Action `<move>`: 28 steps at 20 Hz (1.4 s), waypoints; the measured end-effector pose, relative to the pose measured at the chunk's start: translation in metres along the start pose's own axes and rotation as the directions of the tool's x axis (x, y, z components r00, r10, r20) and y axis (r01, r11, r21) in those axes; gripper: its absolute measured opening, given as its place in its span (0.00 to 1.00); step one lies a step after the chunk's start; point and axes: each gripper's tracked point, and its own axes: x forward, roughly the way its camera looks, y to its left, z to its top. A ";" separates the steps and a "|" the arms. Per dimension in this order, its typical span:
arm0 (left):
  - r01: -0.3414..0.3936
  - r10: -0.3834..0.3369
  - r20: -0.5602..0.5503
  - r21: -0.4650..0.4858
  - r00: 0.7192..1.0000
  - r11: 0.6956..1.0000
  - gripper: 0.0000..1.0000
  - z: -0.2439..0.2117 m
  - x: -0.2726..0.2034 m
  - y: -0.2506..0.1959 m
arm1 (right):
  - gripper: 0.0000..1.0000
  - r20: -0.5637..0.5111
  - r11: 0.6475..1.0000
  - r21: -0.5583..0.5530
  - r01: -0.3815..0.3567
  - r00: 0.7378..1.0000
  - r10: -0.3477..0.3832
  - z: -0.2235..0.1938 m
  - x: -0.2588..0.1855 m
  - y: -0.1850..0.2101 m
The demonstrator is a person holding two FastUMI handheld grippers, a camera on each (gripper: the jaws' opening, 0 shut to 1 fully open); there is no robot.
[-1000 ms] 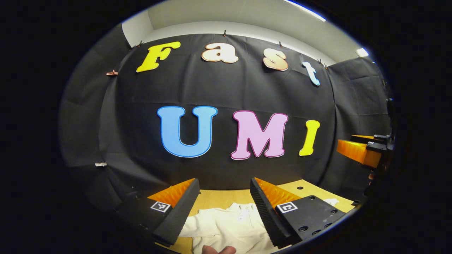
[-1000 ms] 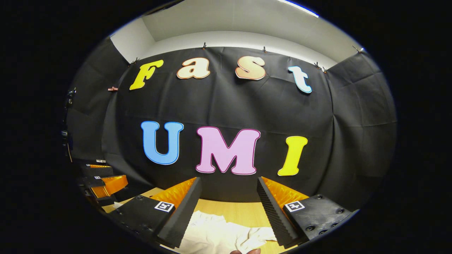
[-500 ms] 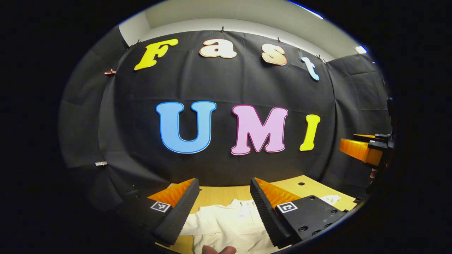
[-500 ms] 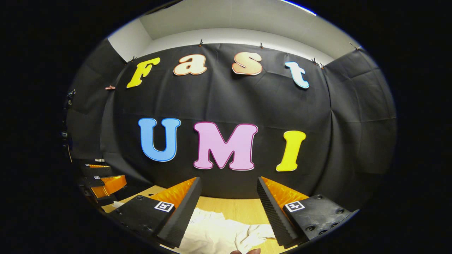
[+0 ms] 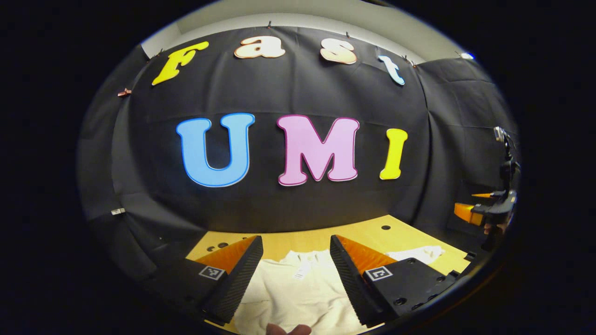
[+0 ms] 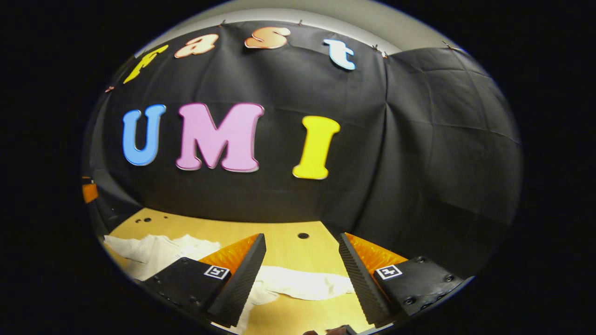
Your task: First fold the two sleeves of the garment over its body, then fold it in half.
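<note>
We see a cream garment (image 5: 298, 288) lying flat on a wooden table (image 5: 363, 232), its lower part cut off at 6 o'clock in the left gripper view. The left gripper (image 5: 296, 265) hangs above it w/ fingers wide, holding nothing. In the right gripper view, the right gripper (image 6: 301, 267) is likewise spread wide, empty, over one sleeve (image 6: 302, 283); the body sits at 8 o'clock, partly hidden by a finger (image 6: 242, 279).

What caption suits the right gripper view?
Open hand-held gripper hovers above a white garment's sleeve on the wooden table.
</note>
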 end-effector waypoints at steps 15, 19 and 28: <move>-0.129 0.140 -0.237 0.061 0.961 0.990 0.95 -0.065 0.048 -0.036 | 0.98 -0.445 0.997 0.074 0.039 0.896 -0.002 -0.229 0.146 -0.064; -0.132 0.149 -0.248 0.083 0.957 0.988 0.95 -0.070 0.049 -0.037 | 0.98 -0.477 0.996 0.070 0.064 0.879 -0.023 -0.250 0.151 -0.074; -0.151 0.170 -0.261 0.092 0.950 0.984 0.95 -0.079 0.047 -0.032 | 0.99 -0.540 0.992 0.096 0.077 0.842 -0.013 -0.286 0.156 -0.081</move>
